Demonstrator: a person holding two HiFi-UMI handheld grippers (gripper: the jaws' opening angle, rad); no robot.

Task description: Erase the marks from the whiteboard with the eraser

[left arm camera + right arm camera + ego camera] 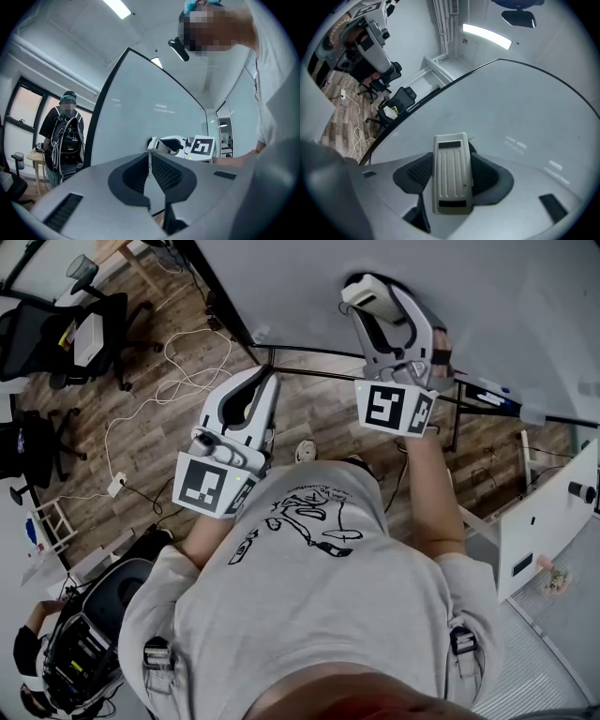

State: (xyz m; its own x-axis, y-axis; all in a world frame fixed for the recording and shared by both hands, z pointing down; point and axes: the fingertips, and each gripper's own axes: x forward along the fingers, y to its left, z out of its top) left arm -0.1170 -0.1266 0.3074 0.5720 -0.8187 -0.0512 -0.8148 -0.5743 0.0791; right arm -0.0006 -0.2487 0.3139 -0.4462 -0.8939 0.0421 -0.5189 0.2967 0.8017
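The whiteboard (506, 306) stood upright before the person, its pale surface filling the right gripper view. The right gripper (451, 169) was raised to the board with its jaws clamped on the sides of the cream, ribbed eraser (451, 180), whose far end pointed at the board, though I could not tell whether it touched. The left gripper (149, 164) hung lower and off to the left near the board's dark edge, its jaws closed together with nothing between them.
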